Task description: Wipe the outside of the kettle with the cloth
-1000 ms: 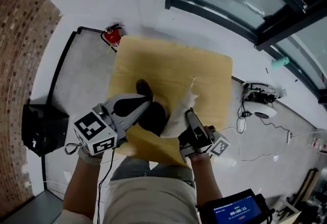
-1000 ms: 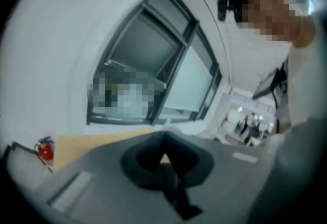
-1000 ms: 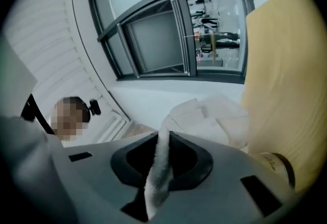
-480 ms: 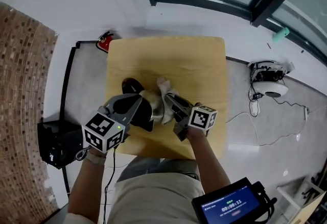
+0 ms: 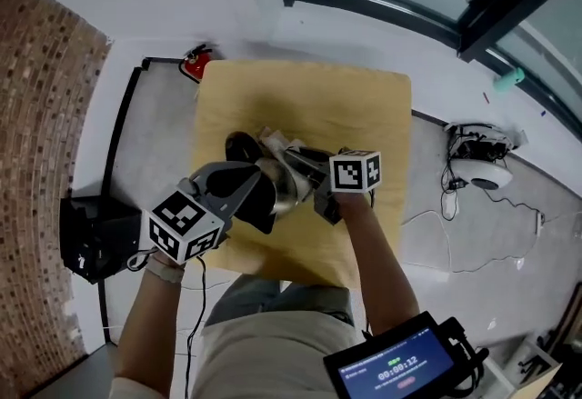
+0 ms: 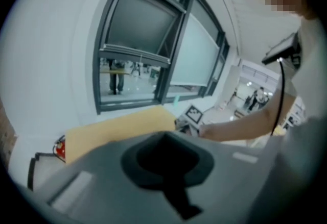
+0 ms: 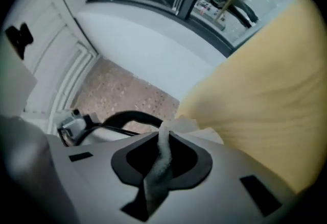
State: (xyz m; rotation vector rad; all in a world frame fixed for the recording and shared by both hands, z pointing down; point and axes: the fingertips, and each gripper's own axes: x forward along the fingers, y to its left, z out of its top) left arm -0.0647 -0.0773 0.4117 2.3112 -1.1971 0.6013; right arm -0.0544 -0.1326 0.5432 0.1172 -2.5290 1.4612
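Slippage of the cloth (image 7: pixel 161 164) is the first concern: the right hand-held gripper (image 7: pixel 162 139) has its jaws nearly together on only a narrow white strip of it, and most of the fabric lies bunched beyond the tips. In my judgement a firm drag against metal could pull that strip free. The kettle (image 5: pixel 289 188) sits over the near-left part of the yellow surface (image 5: pixel 364 106), between the two tools; whether it stands upright on its base or is tilted cannot be determined from above. The left hand-held gripper (image 5: pixel 247 193) lies against the kettle's dark side. Its own view shows the jaws together with nothing visible between them, so a positive hold on the kettle is not confirmed. If the kettle is merely braced, wiping pressure from the right could slide or tip it toward the left edge, which is near. The right tool's hard tips sit close to the polished body with little cloth shown between, so a scrape of jaw on metal is possible. Any water inside would spill on tipping; contents are not visible.
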